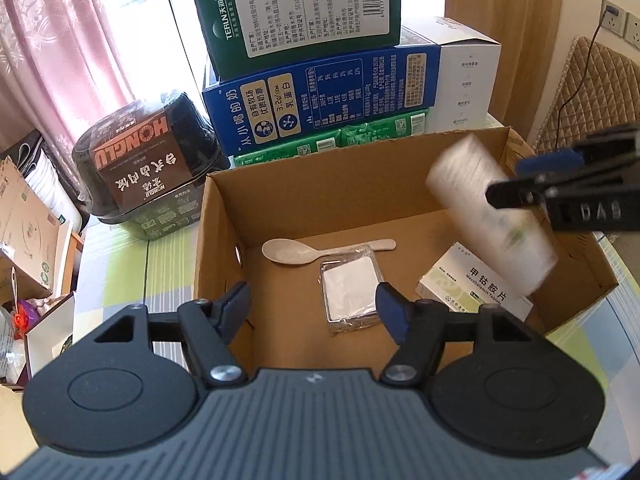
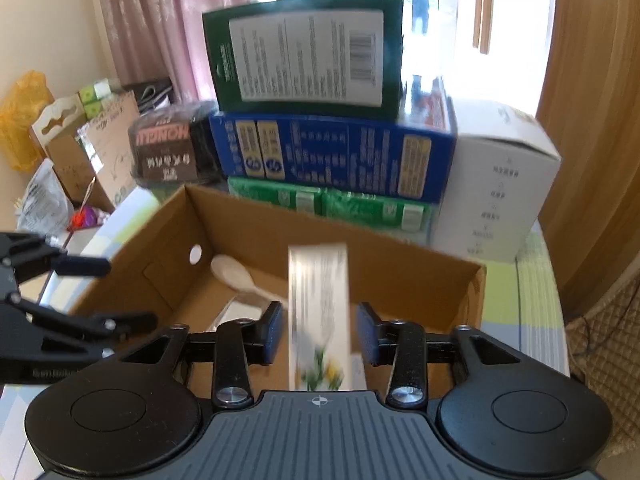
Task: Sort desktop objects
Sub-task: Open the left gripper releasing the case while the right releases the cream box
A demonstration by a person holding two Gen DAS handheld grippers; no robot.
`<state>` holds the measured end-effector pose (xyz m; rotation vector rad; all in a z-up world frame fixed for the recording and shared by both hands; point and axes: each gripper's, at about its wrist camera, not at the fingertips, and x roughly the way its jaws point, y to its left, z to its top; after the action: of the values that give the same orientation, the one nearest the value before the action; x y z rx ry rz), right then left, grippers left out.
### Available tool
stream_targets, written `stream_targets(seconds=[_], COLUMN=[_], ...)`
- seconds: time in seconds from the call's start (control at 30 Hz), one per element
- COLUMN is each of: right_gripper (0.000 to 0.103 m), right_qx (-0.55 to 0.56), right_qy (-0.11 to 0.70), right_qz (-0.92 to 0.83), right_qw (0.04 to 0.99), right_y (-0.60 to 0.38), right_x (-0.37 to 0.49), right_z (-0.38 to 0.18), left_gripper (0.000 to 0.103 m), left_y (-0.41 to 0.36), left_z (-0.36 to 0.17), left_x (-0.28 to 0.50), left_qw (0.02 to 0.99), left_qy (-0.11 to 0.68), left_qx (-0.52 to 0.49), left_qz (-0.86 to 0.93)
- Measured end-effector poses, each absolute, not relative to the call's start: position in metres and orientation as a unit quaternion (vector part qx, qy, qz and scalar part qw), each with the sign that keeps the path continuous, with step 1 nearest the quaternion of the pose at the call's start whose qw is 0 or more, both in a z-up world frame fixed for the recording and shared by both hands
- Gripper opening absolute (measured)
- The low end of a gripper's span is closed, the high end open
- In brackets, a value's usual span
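An open cardboard box point(image 1: 224, 216) holds a pale spoon point(image 1: 292, 251), a clear-wrapped white block point(image 1: 349, 288) and a white medicine box point(image 1: 472, 280). My left gripper point(image 1: 314, 312) is open and empty above the box's near side. My right gripper point(image 2: 320, 334) is open; a white tube-shaped package point(image 2: 319, 304) sits blurred between its fingers, apart from both pads, above the box point(image 2: 400, 256). The same package point(image 1: 488, 208) shows blurred in the left wrist view beside the right gripper point(image 1: 532, 176). The spoon point(image 2: 236, 272) also shows in the right wrist view.
Behind the box stand stacked cartons: a green one point(image 1: 296, 12), a blue one point(image 1: 320, 100), a white one point(image 1: 468, 84), and green packs point(image 1: 332, 140). A black wrapped bowl pack point(image 1: 148, 160) stands left. Clutter and cardboard point(image 2: 92, 152) lie beyond the table's left edge.
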<state>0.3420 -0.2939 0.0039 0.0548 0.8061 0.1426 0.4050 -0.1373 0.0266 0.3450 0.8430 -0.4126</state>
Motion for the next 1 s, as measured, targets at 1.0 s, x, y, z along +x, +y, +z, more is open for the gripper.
stream_targets(seconds=[1.0], right_gripper=[0.101], right_qx=[-0.020], right_qy=[0.380], right_qz=[0.071], right_qw=[0.922], right_y=[-0.281], right_x=[0.207], right_z=[0.054], left_gripper=[0.101], left_y=[-0.087], left_z=[0.083], left_x=[0.281], left_qw=[0.898], left_qy=[0.380], left_qx=[0.135], left_qz=[-0.175])
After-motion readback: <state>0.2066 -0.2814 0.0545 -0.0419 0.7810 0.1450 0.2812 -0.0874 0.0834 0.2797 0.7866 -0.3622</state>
